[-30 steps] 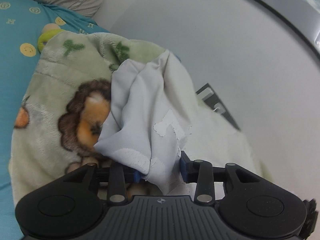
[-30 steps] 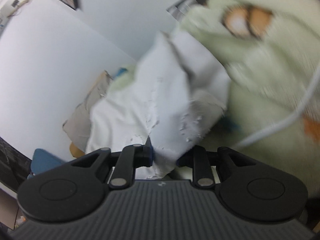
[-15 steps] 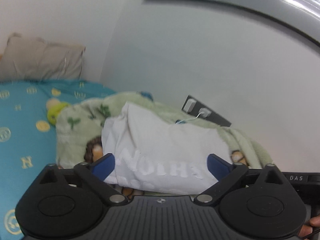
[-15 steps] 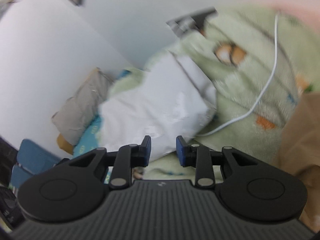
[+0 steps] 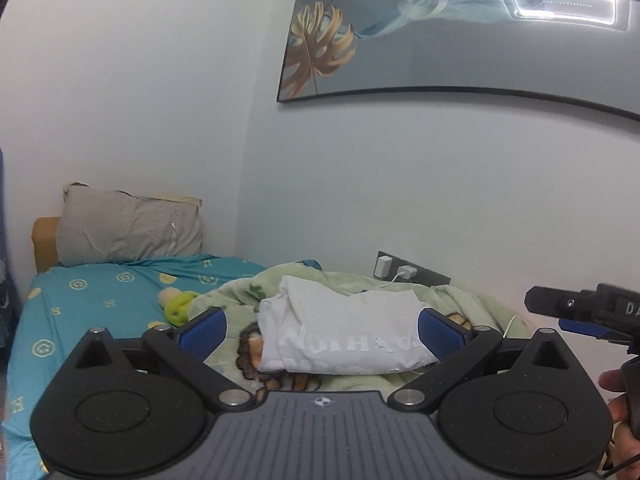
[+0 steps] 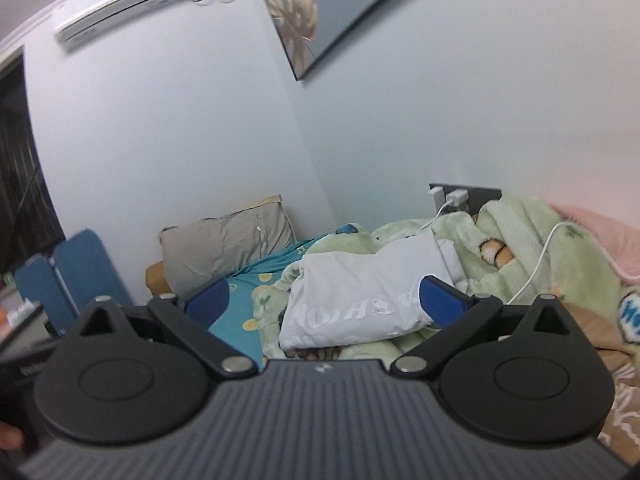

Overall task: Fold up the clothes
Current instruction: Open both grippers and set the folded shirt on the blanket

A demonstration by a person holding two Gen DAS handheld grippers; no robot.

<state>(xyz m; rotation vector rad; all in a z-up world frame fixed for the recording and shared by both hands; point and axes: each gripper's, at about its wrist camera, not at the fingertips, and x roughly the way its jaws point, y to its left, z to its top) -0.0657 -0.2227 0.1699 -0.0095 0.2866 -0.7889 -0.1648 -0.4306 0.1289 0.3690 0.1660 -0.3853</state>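
In the near foreground of each wrist view, a hand-held gripper stands released with nothing between its blue pads: the left hand-held gripper (image 5: 322, 330) is spread wide, and the right hand-held gripper (image 6: 326, 304) is opening, its jaws likewise wide apart and empty. Part of the right device also shows at the right edge of the left view, with a hand (image 5: 614, 396) on its grip.

Just beyond the pads, apart from both, lies the white T-shirt (image 5: 340, 332), folded into a compact bundle with pale reversed lettering on its near face. It rests on a green fleece blanket (image 6: 532, 256) printed with cartoon animals, heaped on the right part of the bed. A white charging cable (image 6: 540, 264) trails across the blanket just right of the bundle.

The T-shirt is judged light, soft and limp; it would sag and unfold if lifted by a single layer. The firmest hold is probably across a folded edge, pinching all layers together, one gripper near each end.

Farther left, the turquoise bedsheet (image 5: 100, 300) lies bare, and a grey pillow (image 5: 128, 228) stands at the far end. On the far wall hang a wall socket (image 5: 400, 270) and a framed picture (image 5: 460, 28).
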